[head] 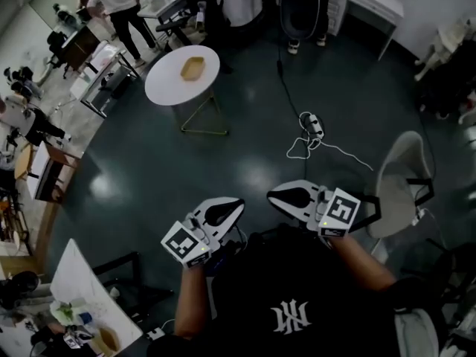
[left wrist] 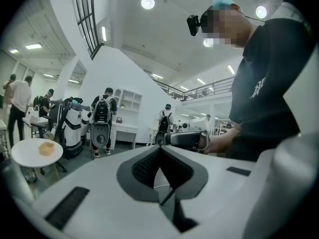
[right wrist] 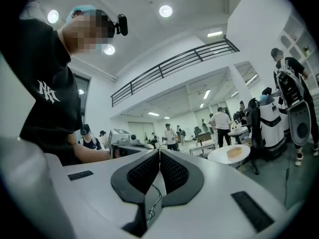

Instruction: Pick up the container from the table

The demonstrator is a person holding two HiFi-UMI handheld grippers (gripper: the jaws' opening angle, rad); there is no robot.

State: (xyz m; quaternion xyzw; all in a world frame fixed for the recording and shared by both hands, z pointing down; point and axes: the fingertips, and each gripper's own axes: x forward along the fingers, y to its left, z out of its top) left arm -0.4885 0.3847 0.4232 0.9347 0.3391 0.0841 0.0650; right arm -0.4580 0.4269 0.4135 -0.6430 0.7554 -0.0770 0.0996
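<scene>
A small tan container (head: 193, 68) sits on a round white table (head: 168, 84) far ahead of me across the dark floor. The same container (left wrist: 46, 148) shows at the far left of the left gripper view and again, as the container (right wrist: 233, 153), at the right of the right gripper view. My left gripper (head: 239, 201) is held close to my body, shut and empty. My right gripper (head: 269, 194) is beside it, its tip turned toward the left one, also shut with nothing between its jaws. Both are far from the table.
A white power strip with a looping cable (head: 312, 129) lies on the floor ahead. A grey chair (head: 401, 181) stands at my right. Desks (head: 82, 288) with clutter stand at the lower left. People and white robots (left wrist: 102, 126) stand around the room's far side.
</scene>
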